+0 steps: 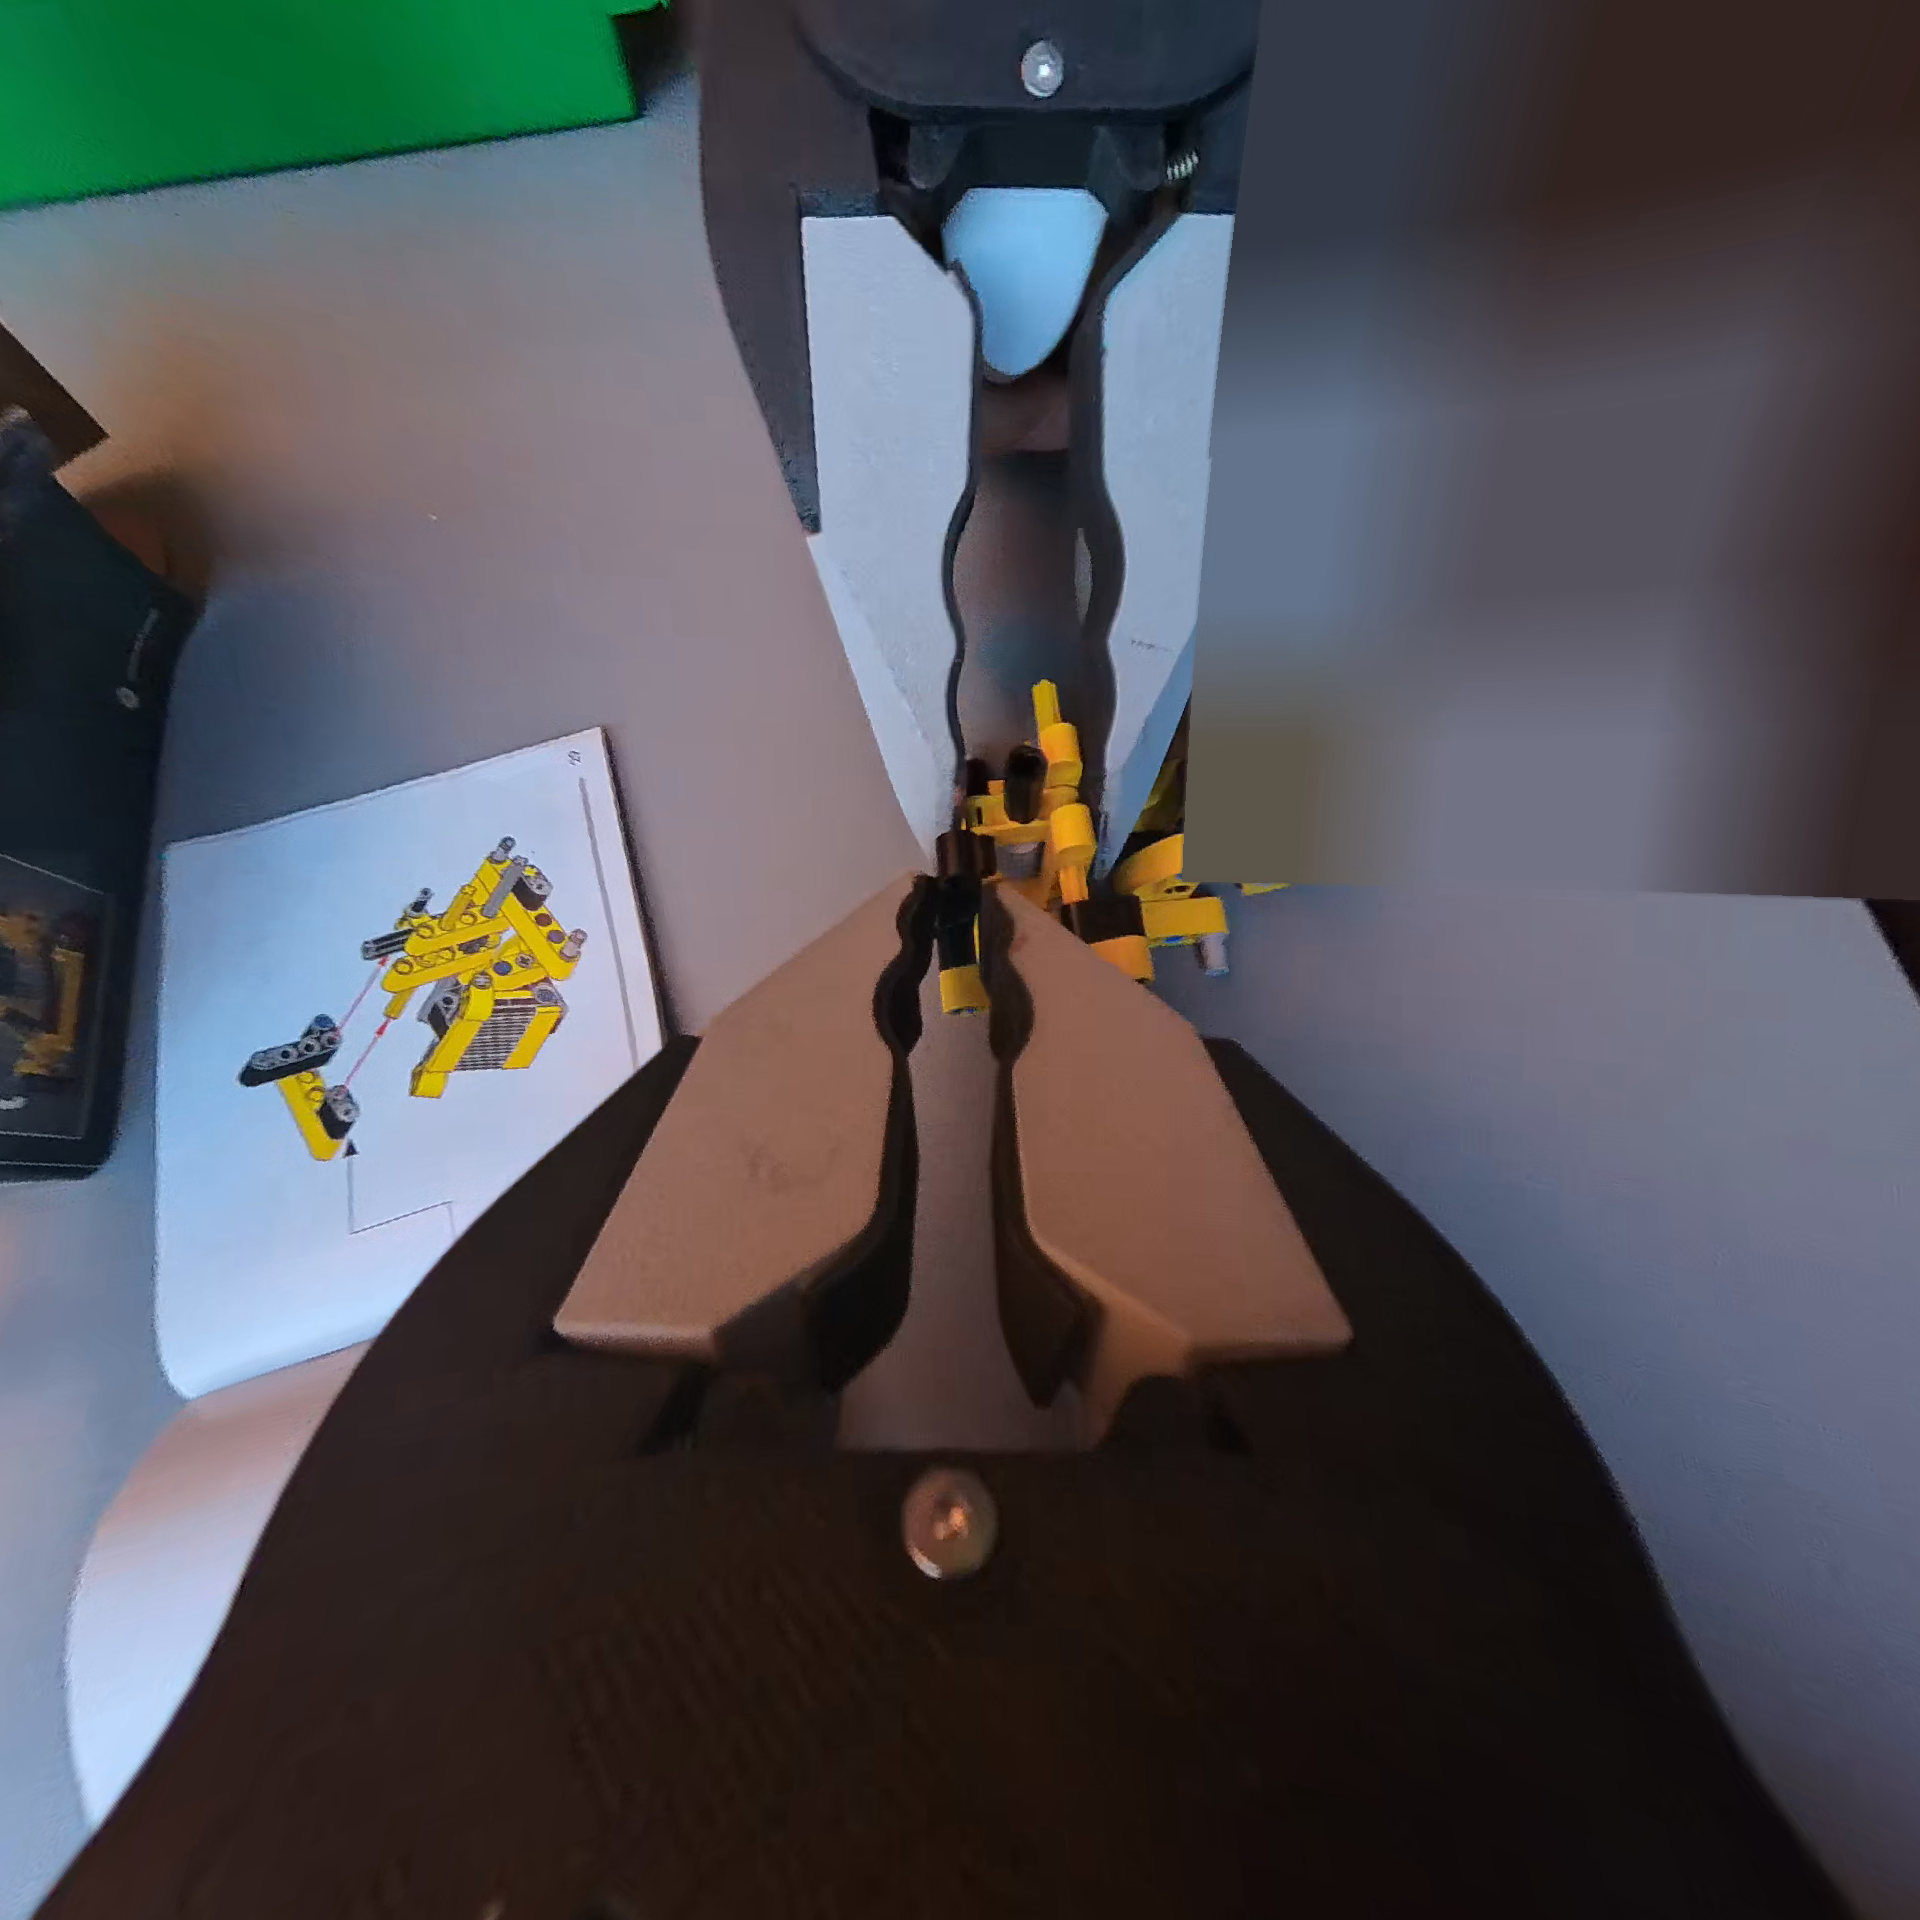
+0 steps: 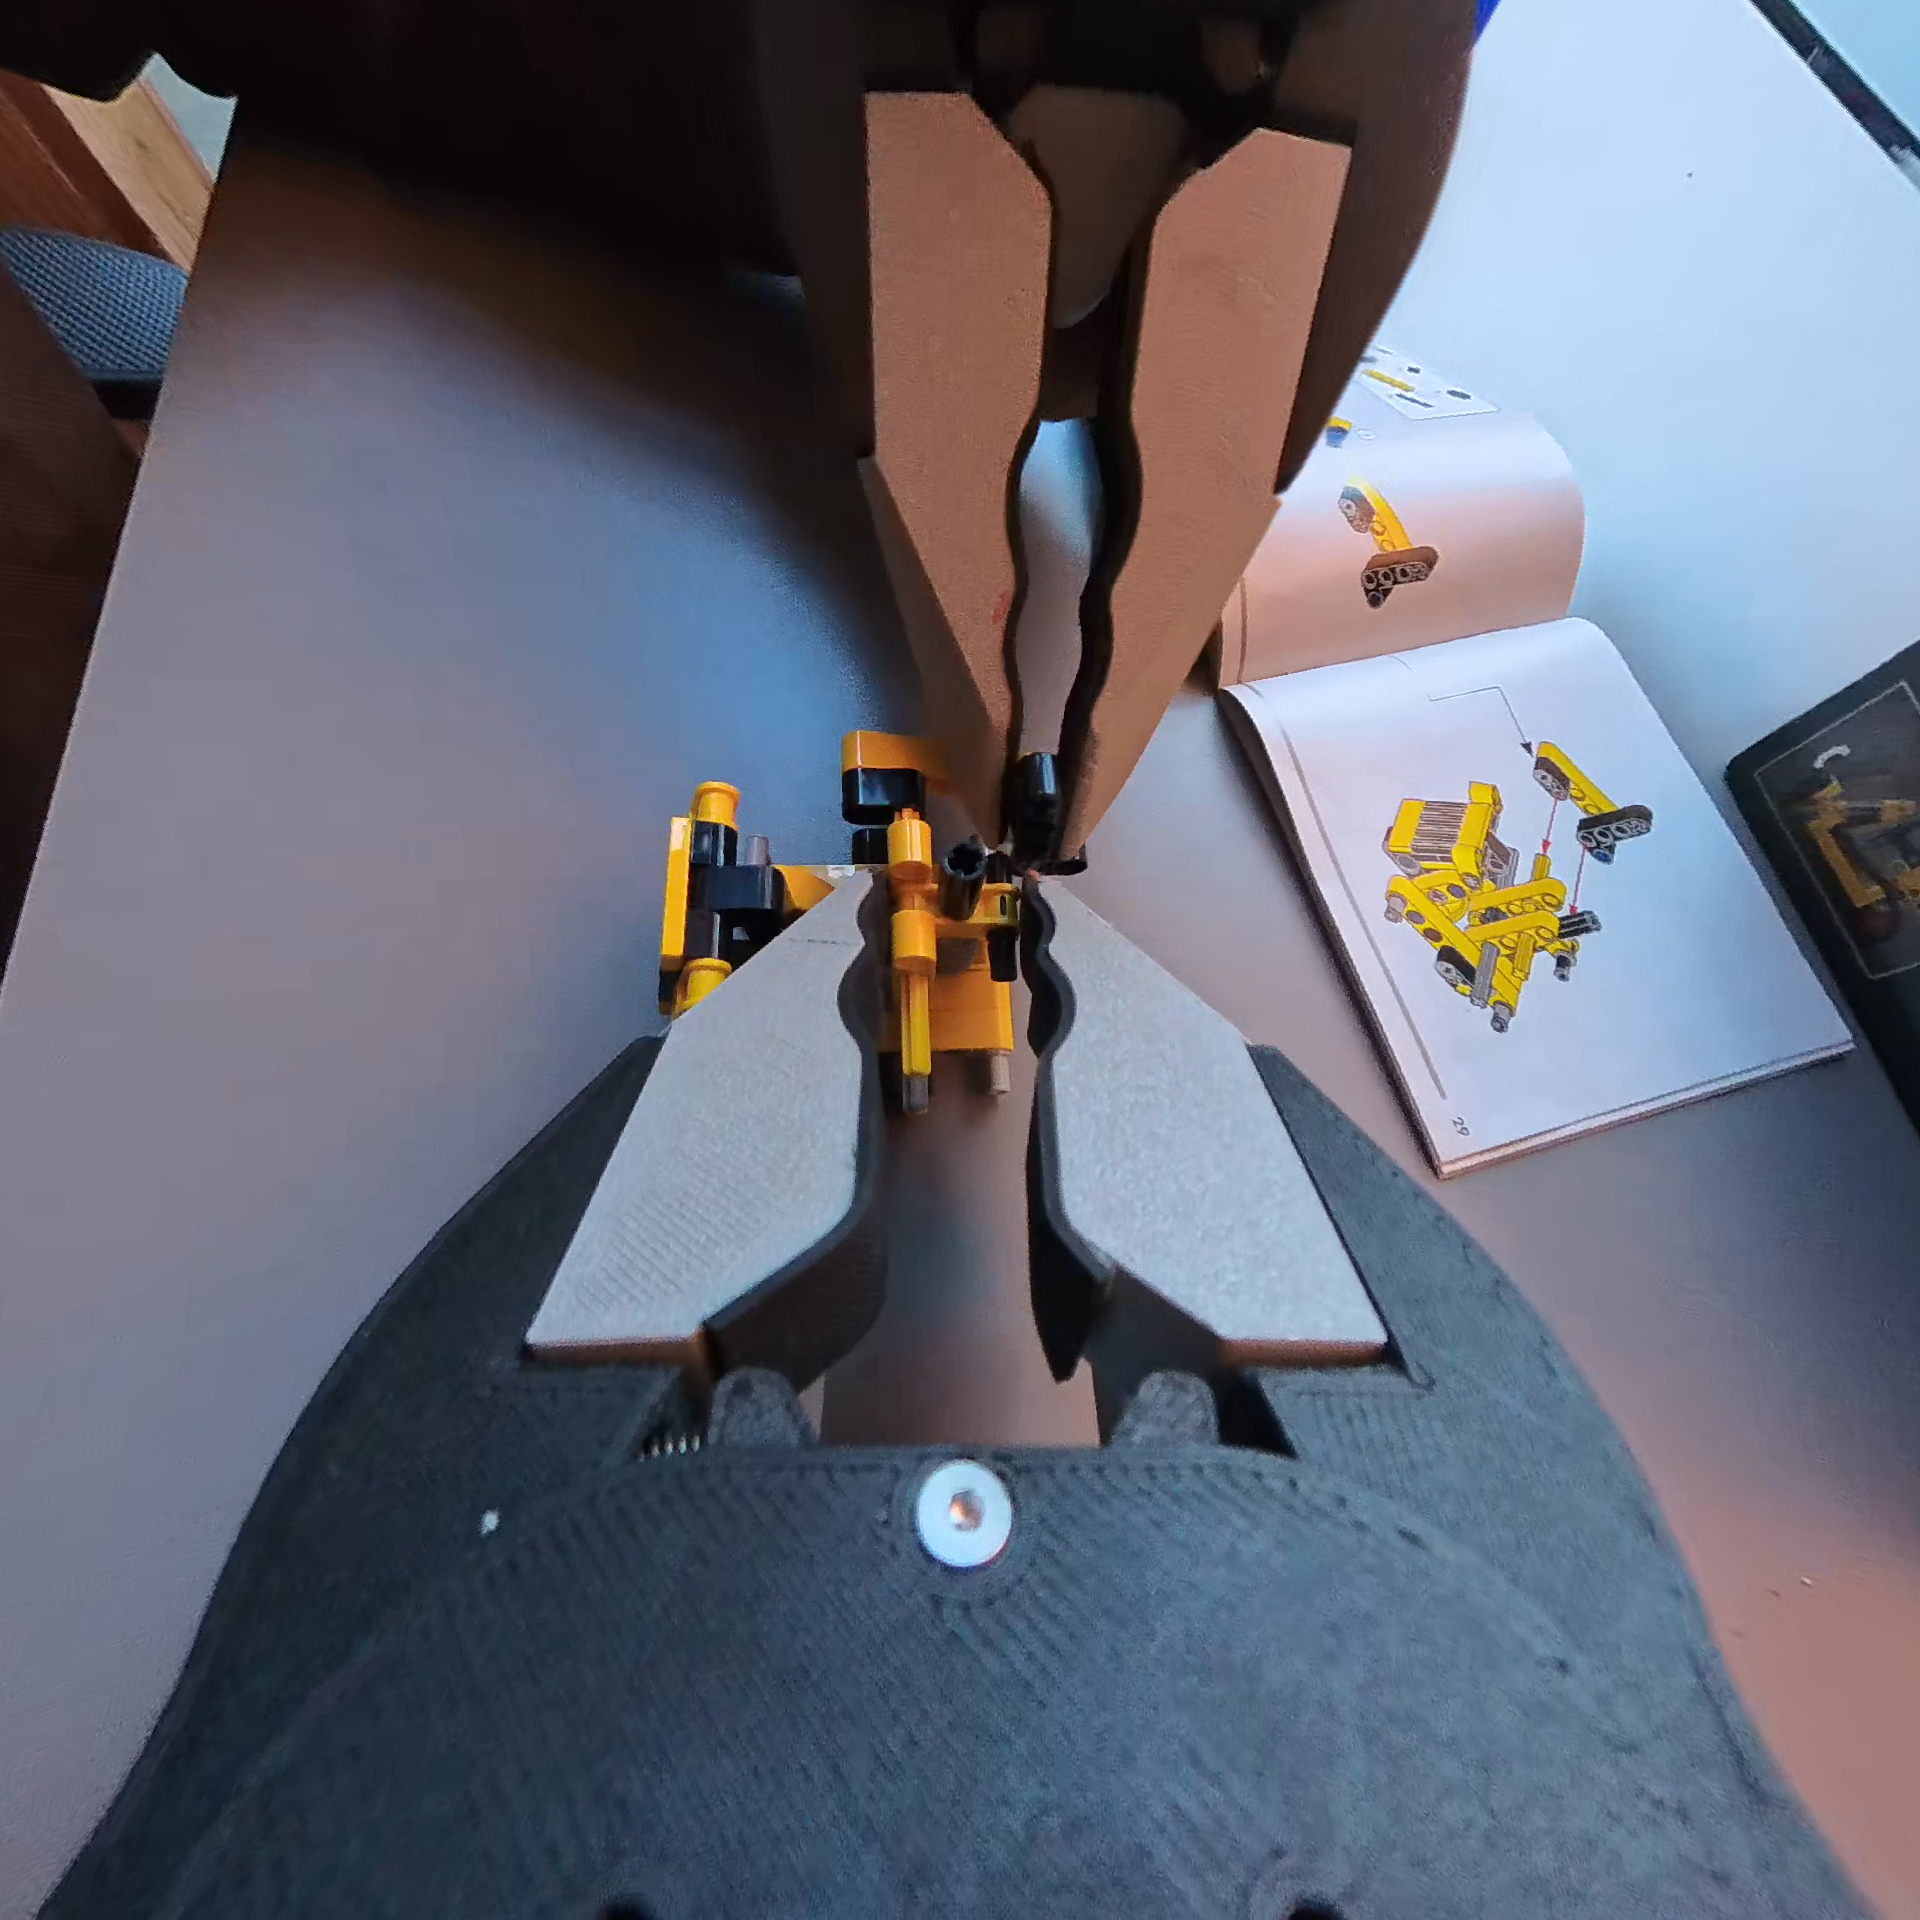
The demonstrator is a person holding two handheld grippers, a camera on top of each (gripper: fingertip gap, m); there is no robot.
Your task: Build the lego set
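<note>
Between your two grippers, over the grey table point(image 2: 416, 623), sits the lego model point(image 2: 935, 966), a small yellow and black build. Nearest to you in the right wrist view, your right gripper point(image 2: 948, 914) has its two grey fingers point(image 2: 727, 1143) pressed against the model's sides, pinching its yellow body. A long yellow axle runs along that body toward you, with yellow bushes on it and a grey stub at its near end. A black connector with a cross hole stands up from the top. To the left of the fingers, a yellow and black frame with yellow pins juts out sideways. A yellow and black curved piece sticks up at the far side.

Across from it, your left gripper point(image 2: 1044, 821) comes in from the far side, tip to tip with the right one. Its fingers are closed on a small black and yellow piece point(image 1: 958, 935), a short beam with a black end, held right against the model's far right corner. Whether that piece is already seated on the model is unclear.

Farther right on the table lies the open instruction booklet point(image 2: 1662, 935), showing drawings of the yellow build. Beyond it, at the right edge, is a dark box point(image 2: 1849, 831). Far left in the left wrist view lies a green sheet point(image 1: 312, 94).
</note>
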